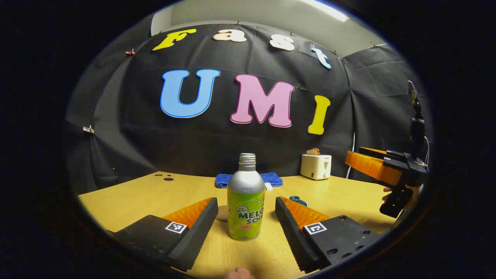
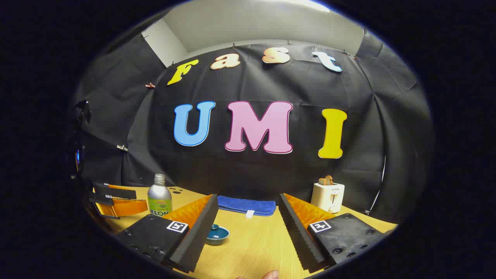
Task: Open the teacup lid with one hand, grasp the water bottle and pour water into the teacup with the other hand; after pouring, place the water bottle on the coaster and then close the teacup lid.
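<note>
A silver water bottle (image 1: 246, 193) with a green label stands upright on the wooden table (image 1: 135, 197), cap on. My left gripper (image 1: 246, 200) is open, with a finger on each side of the bottle and a gap to both. A pale round disc (image 1: 222, 214), likely the coaster, peeks out behind the bottle's left side. The teal teacup lid (image 1: 298, 200) shows behind my right finger. In the right gripper view, my right gripper (image 2: 248, 197) is open and holds nothing. The lidded teacup (image 2: 217, 232) sits low by its left finger. The bottle (image 2: 159, 198) and left gripper (image 2: 140, 198) are far left.
A folded blue cloth (image 1: 248, 179) (image 2: 246, 205) lies at the table's back edge. A white toaster (image 1: 316, 166) (image 2: 328, 196) holding toast stands at the back right. The right gripper (image 1: 354, 154), held by a hand (image 1: 387, 193), hovers above the table's right side.
</note>
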